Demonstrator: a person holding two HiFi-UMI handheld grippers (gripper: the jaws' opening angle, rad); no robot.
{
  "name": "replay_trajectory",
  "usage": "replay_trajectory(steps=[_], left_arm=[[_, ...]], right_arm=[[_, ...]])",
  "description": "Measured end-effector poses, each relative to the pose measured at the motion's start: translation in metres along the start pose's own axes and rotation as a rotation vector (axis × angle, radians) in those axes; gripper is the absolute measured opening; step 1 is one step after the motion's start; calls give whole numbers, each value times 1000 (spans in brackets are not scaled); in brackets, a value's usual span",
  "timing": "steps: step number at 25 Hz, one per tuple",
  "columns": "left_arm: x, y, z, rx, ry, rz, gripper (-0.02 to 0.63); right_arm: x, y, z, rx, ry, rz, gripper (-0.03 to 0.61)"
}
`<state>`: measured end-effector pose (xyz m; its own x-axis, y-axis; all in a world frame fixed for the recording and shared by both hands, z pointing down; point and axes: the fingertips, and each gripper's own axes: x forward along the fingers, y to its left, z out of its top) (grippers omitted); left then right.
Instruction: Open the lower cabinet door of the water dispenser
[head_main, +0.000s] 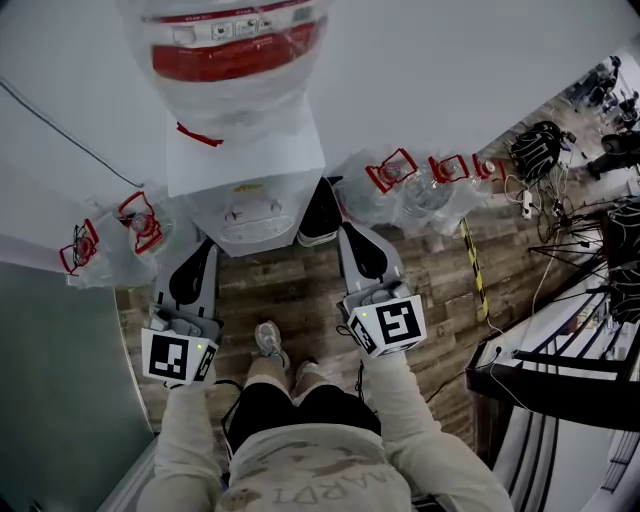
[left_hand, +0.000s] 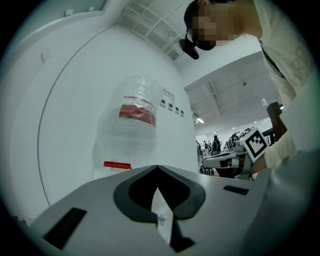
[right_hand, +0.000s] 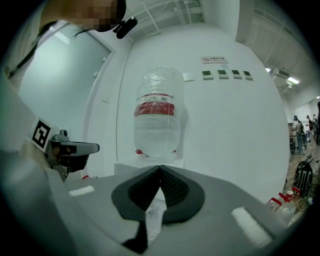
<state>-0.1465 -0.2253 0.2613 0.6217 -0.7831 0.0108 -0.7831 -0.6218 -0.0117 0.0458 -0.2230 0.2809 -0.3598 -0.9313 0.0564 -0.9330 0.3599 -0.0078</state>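
- The water dispenser (head_main: 245, 160) stands against the white wall, with a large bottle (head_main: 230, 40) upended on its top.
- The lower cabinet door is on the dispenser's front, below the tap ledge. No view shows it, so its handle and hinge side cannot be told.
- The left gripper (left_hand: 157, 168) is in front of the dispenser at its left corner, jaws closed tip to tip with nothing between them.
- The right gripper (right_hand: 160, 167) is in front of the dispenser at its right corner, jaws likewise closed and empty.
- Risk: closed jaws cannot take a door edge or handle. They would likely skid off unless parted first.
- Risk: spare bottles (head_main: 400, 190) crowd the floor on both sides of the dispenser, and a low reach could knock them.
- Risk: the person's shoes (head_main: 268, 340) are near the dispenser's front and may block the door's swing.
- Risk: a hard pull could rock the dispenser and its top bottle.
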Motion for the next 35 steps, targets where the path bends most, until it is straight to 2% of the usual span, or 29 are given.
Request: replay_trajectory(steps=[14, 25, 35], left_arm=[[9, 8, -133, 9, 36, 31, 2], [29, 13, -275, 50, 14, 33, 2], [25, 10, -398, 100, -15, 29, 2]], right_arm=[[35, -8, -133, -3, 12, 47, 8], [64, -19, -277, -39, -10, 78, 8], [81, -17, -410, -83, -26, 119, 8]])
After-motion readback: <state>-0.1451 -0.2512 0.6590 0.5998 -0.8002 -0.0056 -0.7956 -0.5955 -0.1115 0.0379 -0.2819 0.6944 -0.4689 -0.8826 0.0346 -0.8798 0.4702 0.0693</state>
